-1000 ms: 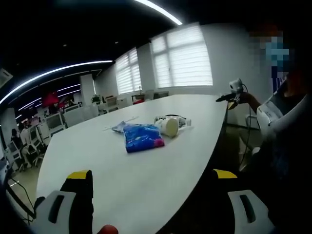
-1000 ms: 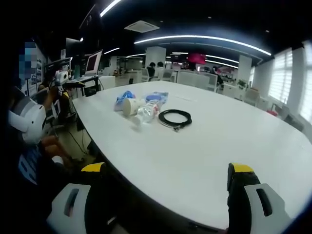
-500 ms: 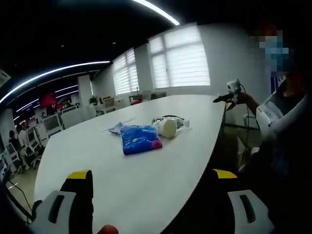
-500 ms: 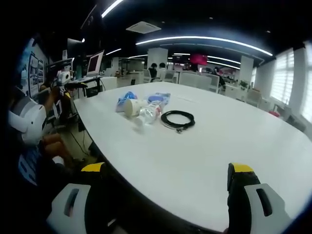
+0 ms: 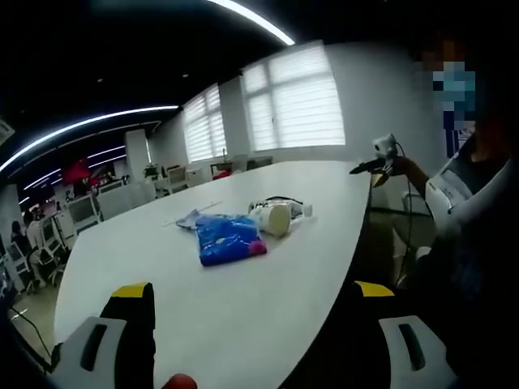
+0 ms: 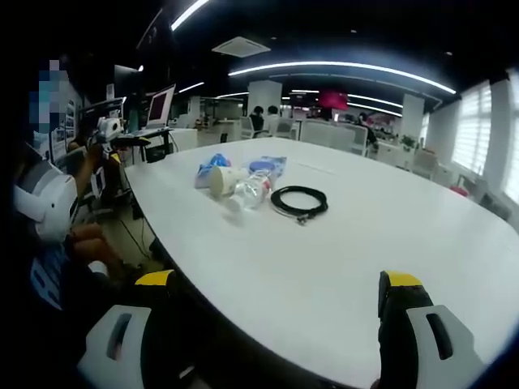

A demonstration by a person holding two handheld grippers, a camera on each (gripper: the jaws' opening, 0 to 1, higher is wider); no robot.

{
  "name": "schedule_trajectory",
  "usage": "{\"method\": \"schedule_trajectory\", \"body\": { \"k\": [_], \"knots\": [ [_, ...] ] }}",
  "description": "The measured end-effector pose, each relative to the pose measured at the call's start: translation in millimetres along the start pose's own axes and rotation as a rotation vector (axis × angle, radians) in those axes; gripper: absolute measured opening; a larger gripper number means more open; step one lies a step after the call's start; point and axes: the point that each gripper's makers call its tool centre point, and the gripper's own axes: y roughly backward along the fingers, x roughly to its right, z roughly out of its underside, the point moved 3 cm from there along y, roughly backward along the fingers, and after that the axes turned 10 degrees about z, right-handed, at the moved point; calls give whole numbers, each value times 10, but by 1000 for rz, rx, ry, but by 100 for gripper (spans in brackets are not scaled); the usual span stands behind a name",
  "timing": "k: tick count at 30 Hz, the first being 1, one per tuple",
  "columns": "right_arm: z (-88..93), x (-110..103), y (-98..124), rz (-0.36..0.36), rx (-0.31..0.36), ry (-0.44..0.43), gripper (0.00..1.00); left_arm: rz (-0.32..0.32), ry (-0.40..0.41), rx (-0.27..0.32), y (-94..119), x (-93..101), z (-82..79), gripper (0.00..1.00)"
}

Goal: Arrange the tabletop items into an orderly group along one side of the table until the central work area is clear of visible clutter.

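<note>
While both grippers, left gripper [image 5: 253,312] and right gripper [image 6: 277,304], are held spread and empty, the bottle [image 6: 248,191] is seen lying flat near the table [image 6: 340,259] edge, its length pointed toward the cup [image 6: 220,181].

Left hand-held gripper [image 5: 253,308] gapes empty — blue packet [image 5: 226,238] touches paper cup [image 5: 276,219] on white table [image 5: 243,300].

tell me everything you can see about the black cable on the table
The black cable is a thin, rubbery-looking cord wound into a loose flat coil, lying on the white table. One end with a small plug sticks out of the coil toward the camera. It sits just beside the clear plastic bottle; whether they touch is unclear. Neither hand-held gripper is near it. In the left gripper view it shows as a dark loop behind the paper cup.
</note>
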Motion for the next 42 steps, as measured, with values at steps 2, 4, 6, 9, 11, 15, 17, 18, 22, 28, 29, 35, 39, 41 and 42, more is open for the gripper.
{"method": "schedule_trajectory", "body": {
  "k": [2, 4, 6, 9, 11, 15, 17, 18, 22, 28, 29, 35, 39, 41, 42],
  "knots": [
    [3, -5, -10, -2, -2, 1, 100, 8, -4, 2, -19, 5, -14, 100],
    [7, -12, -17, -6, -4, 0, 100, 14, -8, 5, -44, 11, -30, 100],
    [8, -14, -21, -8, -4, 0, 100, 20, -10, 6, -66, 4, -38, 100],
    [8, -22, -27, -11, -3, -2, 100, 26, -11, 8, -87, -12, -45, 100],
    [3, -16, -26, -10, -1, -1, 100, 30, -14, 10, -104, -8, -53, 100],
    [-8, -22, -32, -12, 5, -2, 99, 41, -21, 12, -146, 6, -77, 100],
    [-11, -41, -40, -16, 8, -1, 99, 44, -23, 15, -160, 8, -91, 100],
    [-14, -46, -43, -18, 10, -1, 99, 45, -24, 17, -165, 10, -97, 100],
    [-17, -58, -62, -24, 14, -3, 98, 56, -33, 19, -195, 28, -119, 100],
    [-43, -110, -105, -38, 26, -4, 97, 65, -37, 24, -242, 29, -144, 100],
    [-46, -116, -110, -40, 27, -4, 97, 68, -37, 24, -254, 31, -149, 100],
    [-74, -169, -144, -54, 36, -2, 97, 88, -45, 32, -320, 39, -188, 100],
    [-65, -193, -164, -57, 31, 0, 96, 95, -46, 36, -355, 44, -193, 100],
    [-63, -193, -165, -57, 30, 1, 96, 97, -46, 37, -369, 48, -195, 100],
    [-64, -194, -165, -58, 30, 0, 96, 98, -46, 37, -377, 47, -195, 100]
  ]
}}
